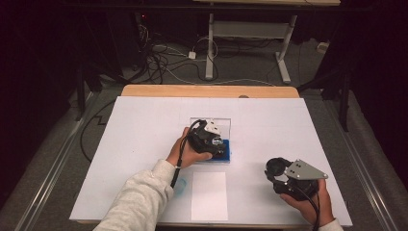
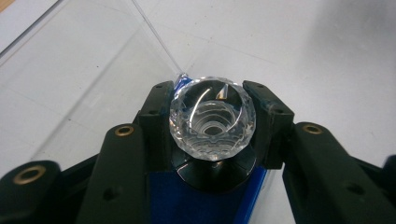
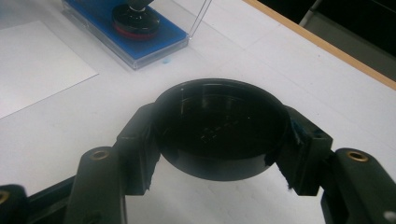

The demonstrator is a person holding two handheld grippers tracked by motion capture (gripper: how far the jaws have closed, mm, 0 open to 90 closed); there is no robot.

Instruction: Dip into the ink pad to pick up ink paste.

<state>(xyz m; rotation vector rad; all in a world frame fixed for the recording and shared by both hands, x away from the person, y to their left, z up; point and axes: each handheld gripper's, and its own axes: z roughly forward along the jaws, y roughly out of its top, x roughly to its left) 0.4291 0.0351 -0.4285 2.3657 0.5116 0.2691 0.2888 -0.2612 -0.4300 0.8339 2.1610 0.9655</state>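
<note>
A: Left tool (image 2: 212,100), status?

B: Jaws pinched on the faceted clear knob (image 2: 212,122) of a stamp; one pad touches each side of the knob. Directly below the knob, between the jaws, sits the stamp's round black base (image 2: 215,173), resting on the blue pad (image 2: 187,205) of an open clear plastic case (image 1: 210,124). In the high view the left hand (image 1: 188,153) holds this tool over the case.

A: Right tool (image 3: 219,135)?

B: Clamped on a round black cap (image 3: 219,126), open side facing the camera, gripped at its two opposite edges. The cap is held off the white table (image 3: 261,60), not touching it.

A: Where is the case from the right tool?

B: Ahead of its jaws and to the left, well apart. The black stamp base (image 3: 136,21) with a red rim shows there on the blue pad.

A: Anything else?

B: A white sheet of paper (image 1: 209,195) lies on the table between the two tools, nearer the person. A faint blue smudge (image 1: 180,186) sits just beside the paper.
</note>
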